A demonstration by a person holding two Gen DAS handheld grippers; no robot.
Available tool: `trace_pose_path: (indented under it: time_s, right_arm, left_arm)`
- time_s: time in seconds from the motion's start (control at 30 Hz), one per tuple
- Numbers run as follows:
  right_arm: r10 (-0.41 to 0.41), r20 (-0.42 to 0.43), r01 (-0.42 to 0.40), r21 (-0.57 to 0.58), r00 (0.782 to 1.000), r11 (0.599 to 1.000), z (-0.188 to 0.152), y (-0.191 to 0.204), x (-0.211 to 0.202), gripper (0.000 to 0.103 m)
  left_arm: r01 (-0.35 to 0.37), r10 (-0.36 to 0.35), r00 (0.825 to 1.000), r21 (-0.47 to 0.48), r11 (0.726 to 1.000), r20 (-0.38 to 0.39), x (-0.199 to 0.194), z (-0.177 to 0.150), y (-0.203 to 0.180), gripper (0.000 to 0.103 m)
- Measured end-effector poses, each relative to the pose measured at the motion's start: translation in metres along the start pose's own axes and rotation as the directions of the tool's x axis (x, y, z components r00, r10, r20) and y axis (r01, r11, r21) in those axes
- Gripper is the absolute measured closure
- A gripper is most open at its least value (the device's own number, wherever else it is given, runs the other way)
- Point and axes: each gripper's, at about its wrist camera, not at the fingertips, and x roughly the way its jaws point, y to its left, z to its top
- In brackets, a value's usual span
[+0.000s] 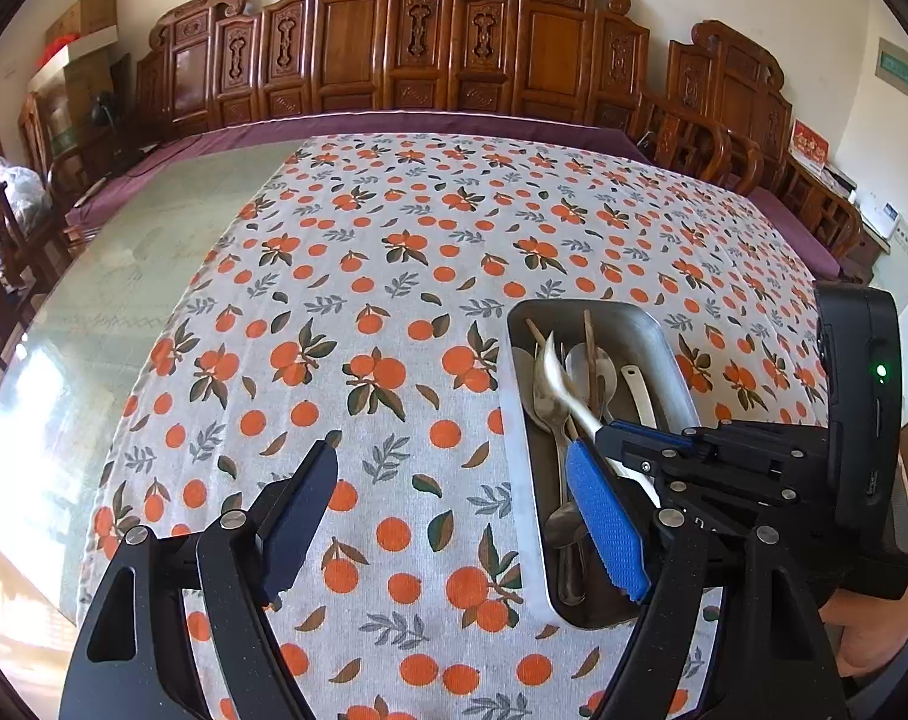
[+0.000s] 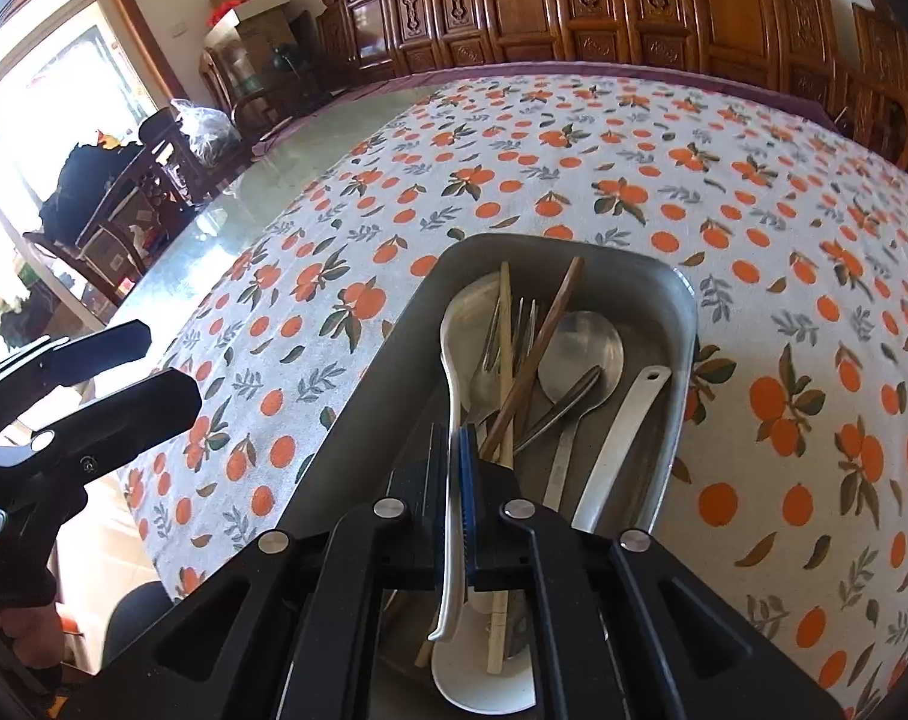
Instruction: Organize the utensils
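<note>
A metal tray lies on the orange-print tablecloth and holds spoons, a fork and chopsticks. My right gripper is shut on the handle of a white ceramic spoon and holds it over the tray's near end; the spoon also shows in the left wrist view. In the tray lie a metal spoon, a fork, chopsticks, a second white spoon and another white spoon bowl. My left gripper is open and empty, above the cloth left of the tray.
The tablecloth covers part of a glass-topped table. Carved wooden chairs line the far edge. More chairs and bags stand at the left near a bright window.
</note>
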Motion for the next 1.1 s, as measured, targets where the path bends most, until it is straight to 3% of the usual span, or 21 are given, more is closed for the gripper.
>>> trace_pose_path:
  time_s: [0.23,0.57,0.7,0.83,1.1]
  right_arm:
    - [0.007,0.038,-0.005,-0.046,0.999,0.999,-0.003,0.0,-0.017,0.095]
    - [-0.039,0.136,0.045,-0.042,0.99,0.998,-0.017,-0.016,-0.076,0.095]
    - [-0.071,0.188,0.079,-0.039,0.98,0.996,-0.028,-0.02,-0.105,0.081]
    - [-0.1,0.228,0.109,-0.027,0.968,0.994,-0.041,-0.023,-0.133,0.066]
    - [-0.212,0.287,0.203,0.059,0.934,0.977,-0.078,-0.039,-0.186,0.01]
  left_arm:
    - [-0.006,0.006,1.0,0.004,1.0,0.006,-0.003,-0.002,-0.005,0.028]
    - [0.01,-0.011,0.999,0.025,1.0,0.043,-0.026,-0.004,-0.026,0.026]
    - [0.014,-0.017,0.997,0.041,0.999,0.073,-0.038,-0.007,-0.04,0.01]
    - [0.038,-0.041,0.997,0.052,0.998,0.061,-0.043,-0.012,-0.053,0.008]
    - [0.057,-0.062,0.996,0.087,0.995,0.064,-0.059,-0.028,-0.084,0.008]
